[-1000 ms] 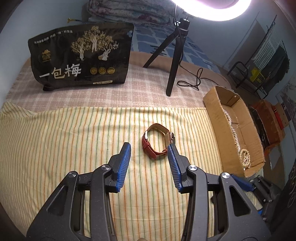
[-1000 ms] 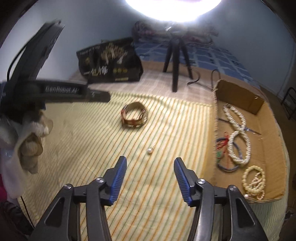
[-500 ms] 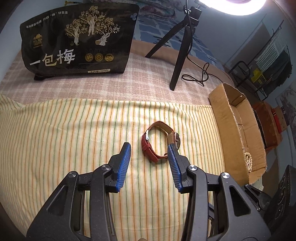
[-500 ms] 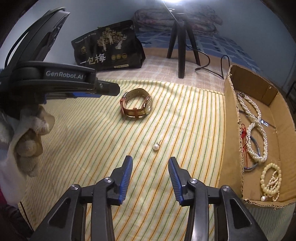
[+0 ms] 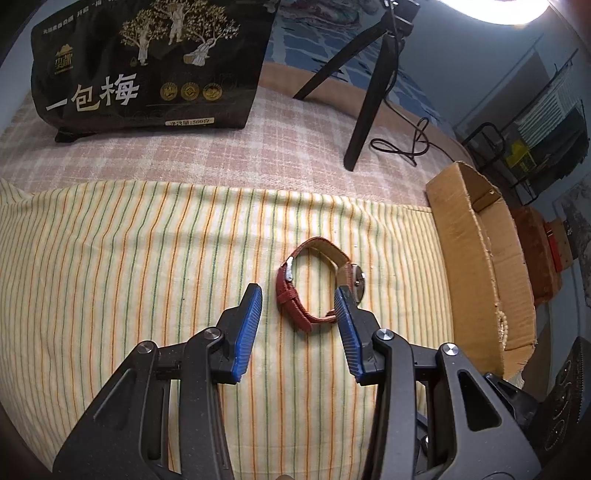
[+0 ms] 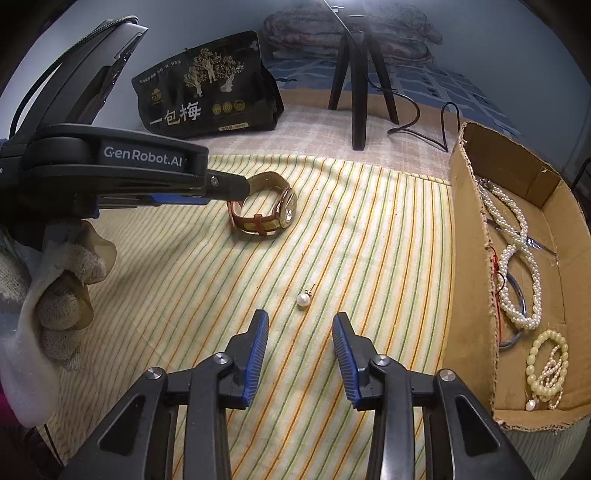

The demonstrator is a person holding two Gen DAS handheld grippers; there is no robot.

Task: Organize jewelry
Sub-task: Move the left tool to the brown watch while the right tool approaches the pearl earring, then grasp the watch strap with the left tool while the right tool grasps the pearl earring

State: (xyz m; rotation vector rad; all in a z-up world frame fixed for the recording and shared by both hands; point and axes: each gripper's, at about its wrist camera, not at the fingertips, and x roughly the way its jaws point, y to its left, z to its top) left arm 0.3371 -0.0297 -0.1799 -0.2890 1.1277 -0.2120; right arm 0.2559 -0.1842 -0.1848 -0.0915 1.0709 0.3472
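Left tongs [image 5: 298, 295] wide around red-brown leather-strap watch [image 5: 314, 288]; right tongs [image 6: 300, 325] wide, near small white pearl earring [image 6: 303, 300]. Best closed gently across strap.

I see a striped cloth [image 5: 110, 258] over a checked blanket [image 5: 184, 155], a tripod [image 5: 369, 103] under a bright lamp [image 5: 498, 9] far right (glaring), blue walls [image 5: 480, 62], and a rack [image 5: 535, 147] right.

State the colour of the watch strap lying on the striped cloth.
The watch strap is reddish-brown leather, shown best in the left wrist view.
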